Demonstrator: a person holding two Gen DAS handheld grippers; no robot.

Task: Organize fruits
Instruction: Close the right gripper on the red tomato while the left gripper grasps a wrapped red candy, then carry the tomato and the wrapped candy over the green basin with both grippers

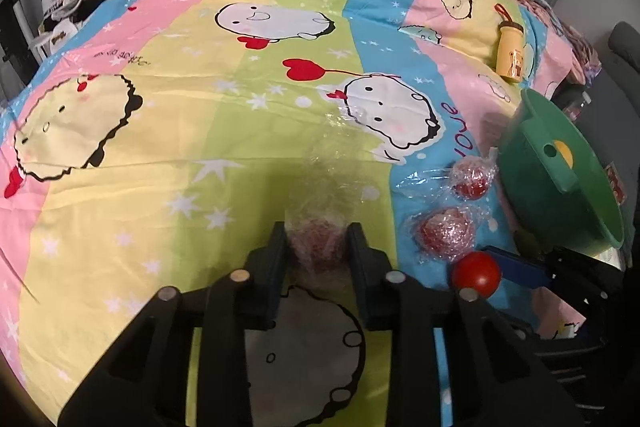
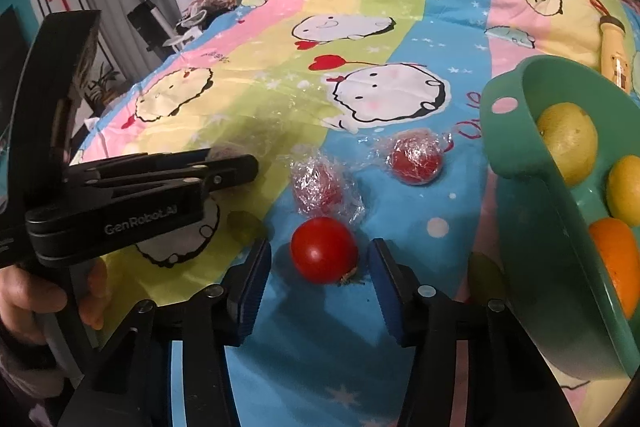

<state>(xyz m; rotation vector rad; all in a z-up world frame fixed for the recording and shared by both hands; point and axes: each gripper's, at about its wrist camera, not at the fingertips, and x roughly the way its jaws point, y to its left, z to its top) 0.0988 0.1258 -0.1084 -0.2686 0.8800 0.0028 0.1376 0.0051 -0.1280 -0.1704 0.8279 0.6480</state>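
Observation:
My left gripper (image 1: pixel 317 247) is shut on a red fruit in clear plastic wrap (image 1: pixel 316 251), held just above the bedsheet; it also shows in the right wrist view (image 2: pixel 232 163). My right gripper (image 2: pixel 320 263) is open, its fingers on either side of a bare red tomato (image 2: pixel 323 254) lying on the sheet, apart from it. Two more wrapped red fruits (image 2: pixel 318 189) (image 2: pixel 416 159) lie just beyond. A green bowl (image 2: pixel 532 211) at the right holds a yellow-green fruit (image 2: pixel 568 143), a lemon (image 2: pixel 626 189) and an orange (image 2: pixel 618 263).
The cartoon-print sheet (image 1: pixel 200 147) covers a bed. A yellow bottle (image 1: pixel 510 51) lies at the far right. Loose clear wrap (image 1: pixel 340 147) trails beyond the left gripper. Clutter and a stand sit off the bed's far left.

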